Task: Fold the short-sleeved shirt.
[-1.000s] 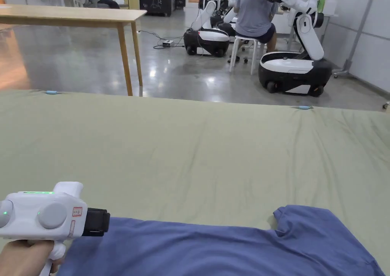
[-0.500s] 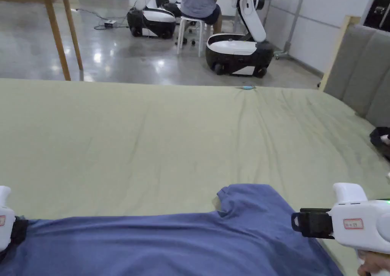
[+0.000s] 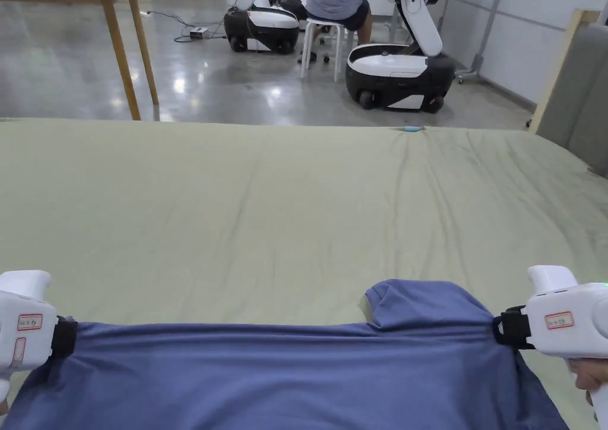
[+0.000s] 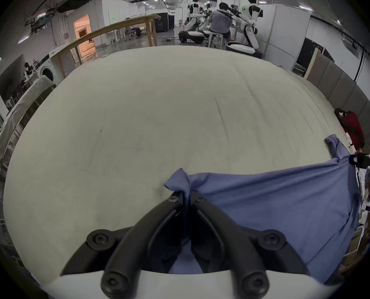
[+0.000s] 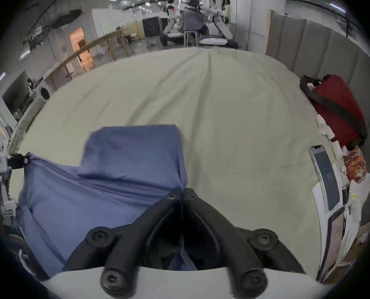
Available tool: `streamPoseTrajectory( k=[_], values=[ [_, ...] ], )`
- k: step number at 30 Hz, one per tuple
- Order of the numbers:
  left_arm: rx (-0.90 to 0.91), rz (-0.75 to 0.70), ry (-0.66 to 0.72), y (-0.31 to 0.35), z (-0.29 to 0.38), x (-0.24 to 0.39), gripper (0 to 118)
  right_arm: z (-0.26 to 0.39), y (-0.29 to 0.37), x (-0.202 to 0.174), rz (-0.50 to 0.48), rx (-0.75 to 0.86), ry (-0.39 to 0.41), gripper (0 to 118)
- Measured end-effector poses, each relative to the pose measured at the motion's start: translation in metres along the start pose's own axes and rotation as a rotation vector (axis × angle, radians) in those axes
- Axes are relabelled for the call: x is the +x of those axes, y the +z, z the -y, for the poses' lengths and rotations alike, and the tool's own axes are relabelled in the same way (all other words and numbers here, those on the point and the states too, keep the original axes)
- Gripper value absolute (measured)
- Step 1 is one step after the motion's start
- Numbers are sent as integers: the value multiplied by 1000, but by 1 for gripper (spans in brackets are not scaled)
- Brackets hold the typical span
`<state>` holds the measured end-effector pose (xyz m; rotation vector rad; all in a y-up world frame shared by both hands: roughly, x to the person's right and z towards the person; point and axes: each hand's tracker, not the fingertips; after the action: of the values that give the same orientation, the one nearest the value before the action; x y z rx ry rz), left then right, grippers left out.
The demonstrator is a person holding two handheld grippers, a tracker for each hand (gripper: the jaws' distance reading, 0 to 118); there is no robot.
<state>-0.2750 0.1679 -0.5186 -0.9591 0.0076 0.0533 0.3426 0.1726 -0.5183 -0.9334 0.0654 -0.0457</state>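
While the shirt (image 3: 285, 378) lies stretched across the bottom of the head view, over the near edge of the sheet (image 3: 297, 211), each claw holds one end of its far edge. At lower left the left gripper (image 3: 70, 336) has its jaws closed on a bunched corner of blue cloth; its own view shows the fabric pinched between the two tips. Along the middle of the frame the edge between the grippers is pulled nearly straight, with faint creases running along it. Right of centre a sleeve (image 3: 424, 303) lies out on the sheet beyond that line. At lower right the right gripper (image 3: 500, 329) is likewise clamped on cloth just below the sleeve.

This looks like the spreading step, before any fold is made. Next, I judge, both grippers must carry the taut edge forward together and lay the shirt flat, keeping even tension so neither pinch slips and the sleeve does not tuck under.
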Motion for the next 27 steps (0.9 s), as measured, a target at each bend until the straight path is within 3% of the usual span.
streamPoseTrajectory(
  k=[9, 18, 27],
  values=[
    [106, 87, -9, 91, 33, -19, 3, 29, 104, -13, -65, 127, -8, 3],
    [199, 139, 1, 170, 118, -34, 3, 114, 191, -22, -99, 219, -1, 3],
    [194, 126, -5, 186, 196, -45, 3, 199, 207, -21, -117, 190, -27, 3]
  ],
)
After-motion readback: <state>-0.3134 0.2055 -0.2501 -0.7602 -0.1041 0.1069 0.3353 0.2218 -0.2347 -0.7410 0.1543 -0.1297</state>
